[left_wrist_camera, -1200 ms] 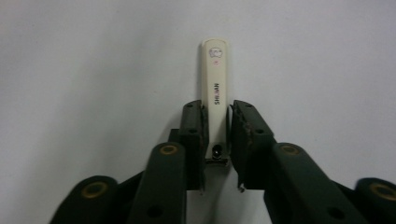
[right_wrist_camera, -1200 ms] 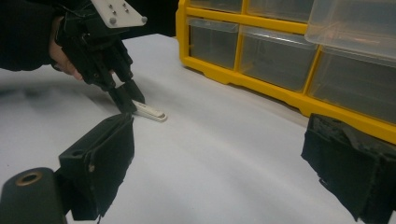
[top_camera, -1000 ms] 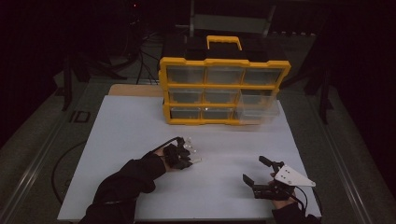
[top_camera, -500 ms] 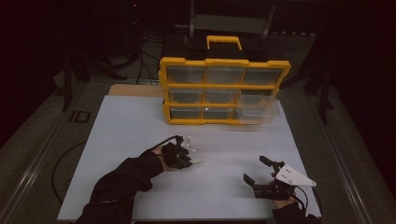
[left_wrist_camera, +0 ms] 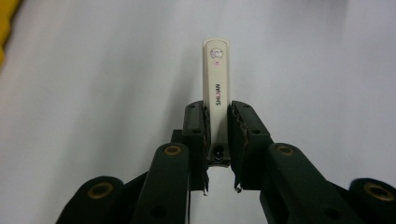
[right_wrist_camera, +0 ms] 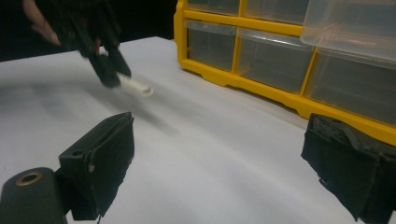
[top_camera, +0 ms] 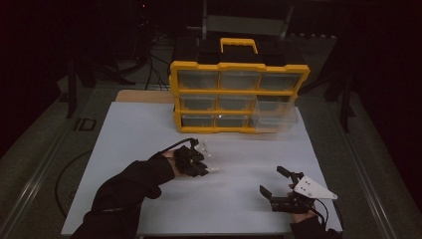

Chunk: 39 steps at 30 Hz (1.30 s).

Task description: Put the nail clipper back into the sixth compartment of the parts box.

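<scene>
Left gripper view has the left claw (left_wrist_camera: 218,154) pinching a slim white nail clipper (left_wrist_camera: 217,84) by one end, clear of the white table (top_camera: 149,129). Gripped so near its end, it could pivot or slip out if jolted. The right claw (top_camera: 272,181) rests spread and empty. A yellow drawer organizer (top_camera: 239,94), one drawer (top_camera: 276,117) pulled out, stands at the table's far edge; the room is dark.

Drawer cabinet (top_camera: 239,89) at table (top_camera: 149,129) rear, clipper (top_camera: 213,170) in front.
</scene>
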Motion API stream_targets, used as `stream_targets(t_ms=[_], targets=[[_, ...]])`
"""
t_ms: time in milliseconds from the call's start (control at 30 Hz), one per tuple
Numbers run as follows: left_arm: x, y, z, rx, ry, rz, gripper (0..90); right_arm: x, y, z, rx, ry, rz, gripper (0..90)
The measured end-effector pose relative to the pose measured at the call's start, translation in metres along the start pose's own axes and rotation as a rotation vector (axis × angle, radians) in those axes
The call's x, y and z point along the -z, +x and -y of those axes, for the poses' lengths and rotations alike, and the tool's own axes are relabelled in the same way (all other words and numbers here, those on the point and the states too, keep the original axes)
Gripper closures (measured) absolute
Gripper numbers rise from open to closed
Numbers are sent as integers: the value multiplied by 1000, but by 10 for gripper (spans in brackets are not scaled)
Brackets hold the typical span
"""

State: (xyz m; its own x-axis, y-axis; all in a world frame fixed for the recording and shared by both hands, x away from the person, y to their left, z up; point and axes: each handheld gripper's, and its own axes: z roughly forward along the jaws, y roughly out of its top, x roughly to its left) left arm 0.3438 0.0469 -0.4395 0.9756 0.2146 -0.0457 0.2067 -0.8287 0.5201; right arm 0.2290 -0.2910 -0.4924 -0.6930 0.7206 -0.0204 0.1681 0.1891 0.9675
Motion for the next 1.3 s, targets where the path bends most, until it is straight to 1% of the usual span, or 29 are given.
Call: stream_targets(t_ms=[133, 200, 267, 300, 333, 367, 400, 433, 467, 500, 533, 567, 600, 633, 667, 700, 733, 767, 867, 900, 933, 1000, 1033, 1067, 1133, 1167, 1200, 1267, 1300], targets=[[9, -2, -12, -40, -1, 16, 787, 1, 0, 0, -4, -8, -4, 95], [13, -3, -19, -48, -2, 14, 787, 1, 0, 0, -1, -12, -3, 95], [17, -4, -25, -56, -3, 23, 787, 1, 0, -1, 1, -15, -3, 95], [18, -4, -27, -62, -4, 18, 787, 1, 0, -1, 0, -14, -2, 95], [20, -4, -30, -59, -4, 30, 787, 2, 0, -1, 4, -13, -1, 95], [21, -4, -33, -72, -1, 31, 787, 2, 0, -1, 1, -14, -2, 95], [22, -4, -35, -68, -1, 22, 787, 1, 0, -1, 1, -14, -1, 95], [23, -4, -38, -74, 4, 31, 787, 1, 0, -1, 1, -14, -1, 95], [24, -4, -40, -81, 3, 25, 787, 1, 0, 0, 0, -14, -2, 95], [25, -4, -42, -80, 5, 33, 787, 1, 0, 0, 0, -13, -2, 95], [26, -4, -44, -92, 8, 41, 787, 1, 0, 0, 1, -14, -2, 95], [27, -4, -46, -87, -1, 40, 787, 1, 0, 0, 0, -14, -2, 95], [29, -3, -48, -89, 6, 49, 787, 1, 0, 0, -1, -15, -3, 95], [30, -3, -49, -95, 12, 43, 787, 1, 0, -1, -1, -15, -3, 95], [31, -1, -51, -89, 8, 46, 787, 1, 0, -1, -2, -15, -3, 95], [33, -1, -52, -94, 14, 55, 787, 2, 0, -1, -2, -15, -3, 95], [35, 0, -53, -98, 14, 50, 787, 2, 0, -1, -1, -14, -2, 95], [36, 1, -55, -91, 13, 57, 787, 1, 0, -1, 1, -15, -2, 95], [41, 2, -60, -105, 20, 65, 787, 1, 0, 0, -1, -14, -4, 95], [42, 2, -62, -110, 20, 60, 787, 1, 0, 0, -4, -13, -4, 95], [44, 3, -65, -107, 19, 63, 787, 1, 0, 0, -3, -11, -4, 95], [47, 2, -69, -118, 17, 62, 786, 1, 0, 0, 1, -14, -4, 95], [48, 3, -72, -117, 15, 70, 787, 1, 0, 0, 1, -14, -4, 95], [50, 2, -75, -123, 14, 64, 787, 1, 0, 0, 2, -14, -3, 95], [53, 3, -81, -121, 14, 71, 787, 1, 0, 0, 0, -15, -5, 95], [54, 3, -84, -133, 16, 59, 787, 1, 0, 0, 1, -15, -4, 95], [55, 3, -87, -127, 15, 63, 786, 1, 0, -1, 3, -15, -3, 95], [57, 3, -94, -138, 18, 51, 786, 1, 0, 0, 1, -15, -3, 95], [58, 3, -97, -143, 12, 57, 787, 1, 0, 0, 3, -13, -2, 95]])
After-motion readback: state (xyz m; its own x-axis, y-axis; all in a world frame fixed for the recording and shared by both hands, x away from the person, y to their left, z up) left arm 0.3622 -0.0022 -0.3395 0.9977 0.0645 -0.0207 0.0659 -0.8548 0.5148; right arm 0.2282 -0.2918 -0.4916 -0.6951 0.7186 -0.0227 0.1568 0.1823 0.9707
